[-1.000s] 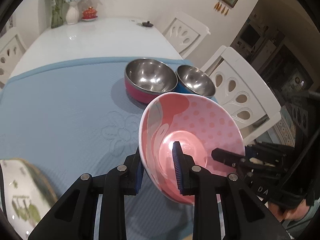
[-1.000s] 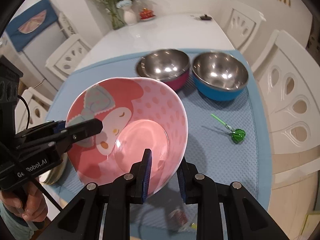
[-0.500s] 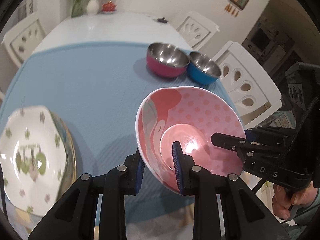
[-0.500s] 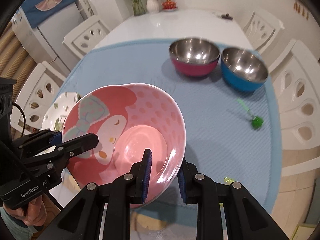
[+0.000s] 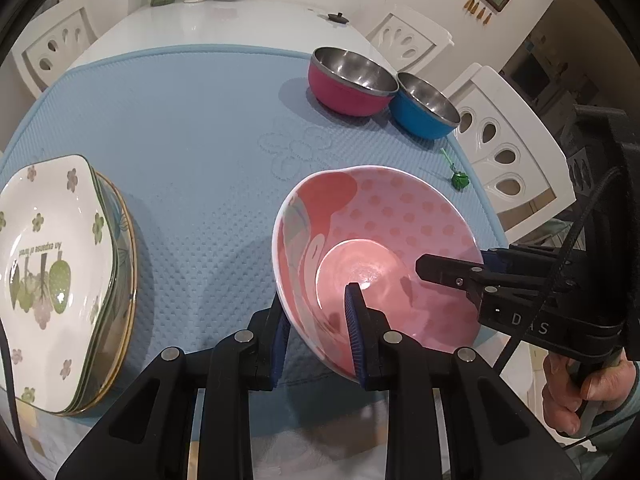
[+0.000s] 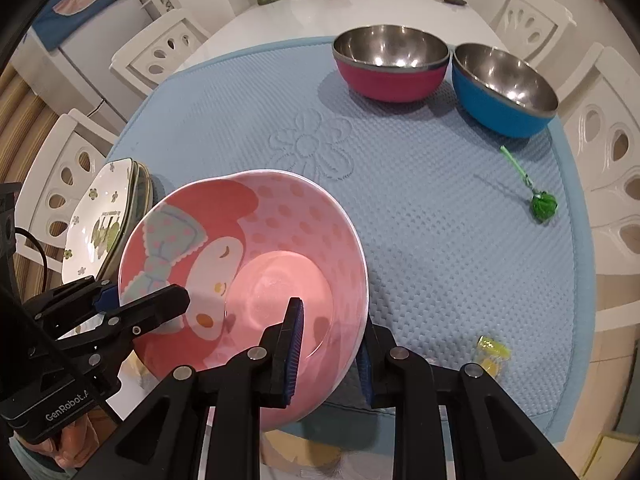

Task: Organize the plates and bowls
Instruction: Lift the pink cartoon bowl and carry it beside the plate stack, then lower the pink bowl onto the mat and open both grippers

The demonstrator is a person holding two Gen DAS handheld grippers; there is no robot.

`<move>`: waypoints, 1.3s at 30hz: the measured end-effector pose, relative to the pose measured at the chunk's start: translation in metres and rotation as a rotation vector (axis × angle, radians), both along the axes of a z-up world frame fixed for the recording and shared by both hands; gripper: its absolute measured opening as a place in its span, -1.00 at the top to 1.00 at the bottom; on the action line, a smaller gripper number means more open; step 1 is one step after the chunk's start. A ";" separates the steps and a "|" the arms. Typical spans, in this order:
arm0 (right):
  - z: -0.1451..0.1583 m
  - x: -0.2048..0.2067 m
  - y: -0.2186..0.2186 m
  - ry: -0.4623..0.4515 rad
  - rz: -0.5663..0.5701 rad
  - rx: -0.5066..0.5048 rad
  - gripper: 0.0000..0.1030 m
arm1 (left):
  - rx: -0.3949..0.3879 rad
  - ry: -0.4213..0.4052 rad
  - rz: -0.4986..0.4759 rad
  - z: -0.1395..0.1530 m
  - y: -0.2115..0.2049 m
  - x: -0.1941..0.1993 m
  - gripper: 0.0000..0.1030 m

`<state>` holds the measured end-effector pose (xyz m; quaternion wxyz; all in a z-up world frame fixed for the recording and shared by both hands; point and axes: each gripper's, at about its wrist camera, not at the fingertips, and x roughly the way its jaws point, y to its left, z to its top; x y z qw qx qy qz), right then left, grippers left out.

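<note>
We've got the glossy pink bowl [image 5: 376, 256] with polka dots pinched at its rim from both sides, held tilted above the dimpled blue mat [image 5: 192, 128]. Our left gripper [image 5: 318, 330] and right gripper [image 6: 328, 354] are each clamped on the wall. Round steel-lined bowls, one magenta [image 6: 390, 64] and one blue [image 6: 504, 90], sit touching at the far edge; squarish floral plates [image 5: 52, 272] are stacked left.
</note>
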<state>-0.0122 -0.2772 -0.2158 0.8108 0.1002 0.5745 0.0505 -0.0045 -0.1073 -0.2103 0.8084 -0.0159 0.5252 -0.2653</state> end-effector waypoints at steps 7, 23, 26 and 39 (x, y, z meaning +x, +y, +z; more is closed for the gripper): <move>-0.005 -0.001 -0.002 0.012 -0.019 0.027 0.55 | -0.004 0.009 -0.005 -0.003 0.003 0.001 0.55; 0.011 -0.010 -0.020 0.002 -0.046 0.066 0.55 | -0.004 -0.056 0.013 0.027 0.022 0.006 0.55; 0.016 -0.012 -0.022 -0.009 -0.050 0.070 0.55 | -0.008 -0.068 0.013 0.035 0.024 0.007 0.55; 0.060 0.010 -0.057 -0.097 -0.159 0.162 0.36 | 0.001 -0.218 -0.082 0.108 -0.008 0.055 0.40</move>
